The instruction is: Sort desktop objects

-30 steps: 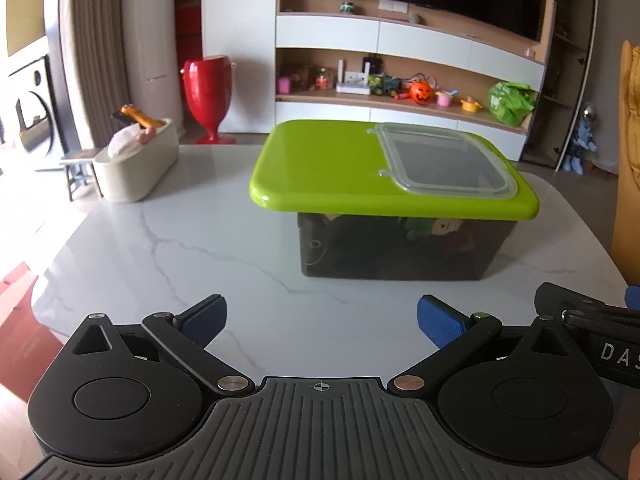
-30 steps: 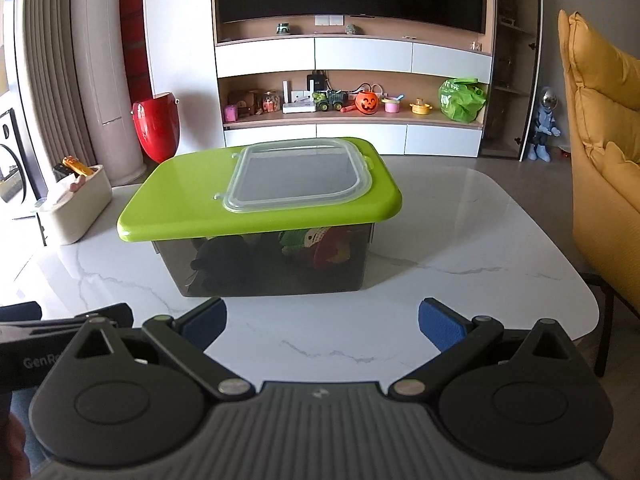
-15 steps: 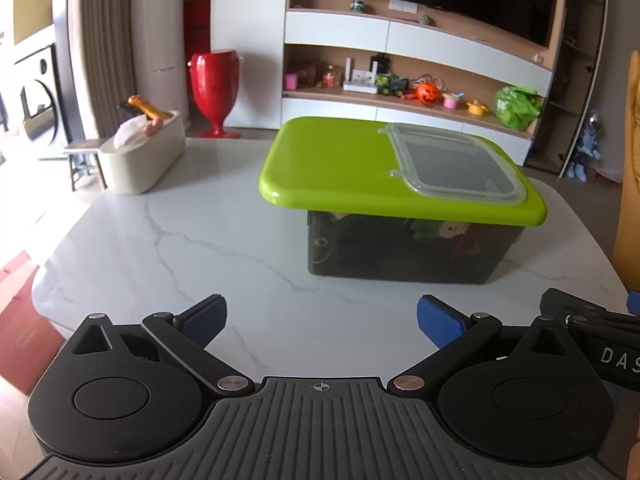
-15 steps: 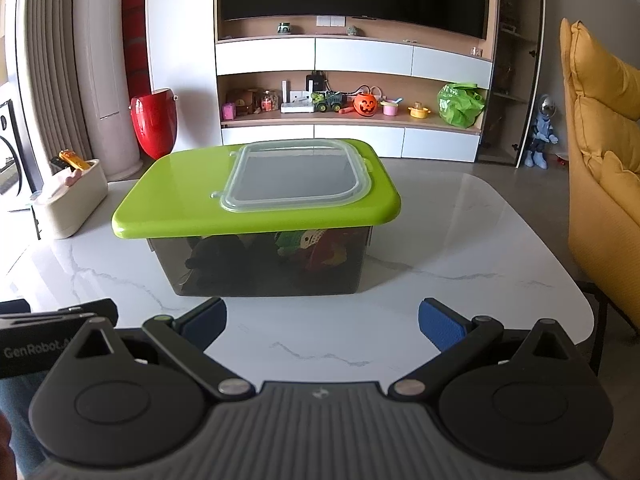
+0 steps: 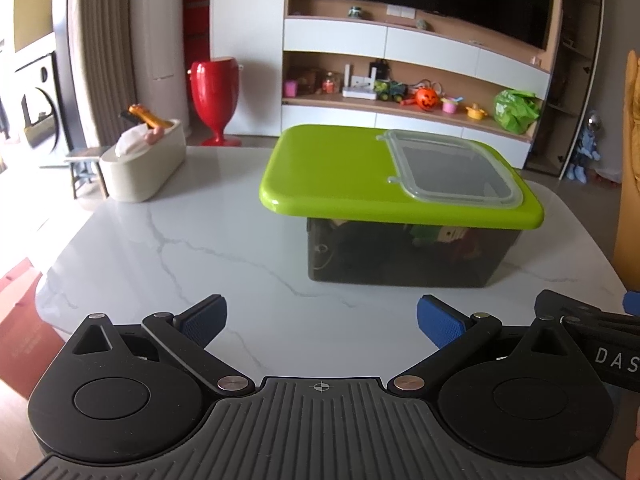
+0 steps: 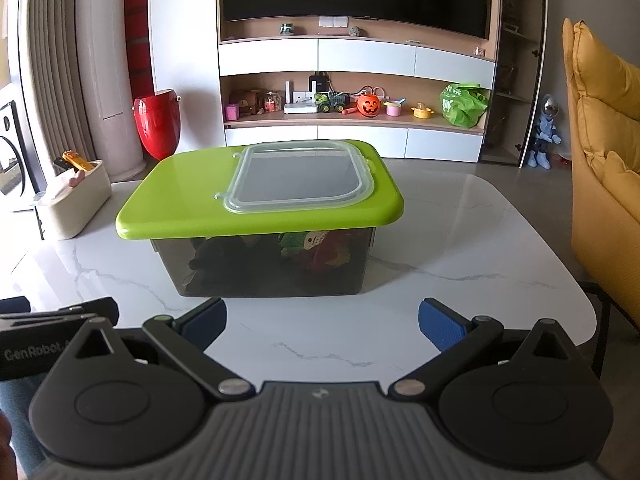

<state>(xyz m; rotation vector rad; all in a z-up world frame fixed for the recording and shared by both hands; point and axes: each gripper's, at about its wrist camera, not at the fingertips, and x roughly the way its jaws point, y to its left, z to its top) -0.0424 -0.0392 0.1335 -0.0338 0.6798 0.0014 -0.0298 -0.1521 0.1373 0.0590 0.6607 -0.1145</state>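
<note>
Tongs on both sides stand spread wide with nothing between their blue pads; the left tongs (image 5: 321, 316) hover low over the near edge of the white marbled bench (image 5: 168, 248), and the right tongs (image 6: 322, 318) hover likewise just short of the storage box (image 6: 272, 264); each tool shows at the edge of the other's view, the right one at the far right of the left wrist view and the left one at the far left of the right wrist view.

Ahead of both tongs, the storage box (image 5: 404, 256) sits on the bench, well apart from the pads; its walls are dark and see-through, and inside it lie dim shapes, something black toward the left and something green and red toward the right, too murky to name; a lime green lid (image 6: 180, 200) covers the box and overhangs its walls, and a clear flap (image 6: 300, 176) lies flat and closed in the right half of that lid.

Left of the box and farther back, near the bench's edge, stands a cream oval bin (image 5: 144, 168) with a gold-wrapped thing and pale stuff poking out of its top.

Beyond the box, off the bench, a red vase (image 6: 158, 124) stands on the floor to the left; a wall shelf (image 6: 352, 120) behind carries small toys, among them an orange pumpkin (image 6: 368, 105) and a green bag (image 6: 464, 104); a yellow armchair (image 6: 604, 176) fills the space right of the box.
</note>
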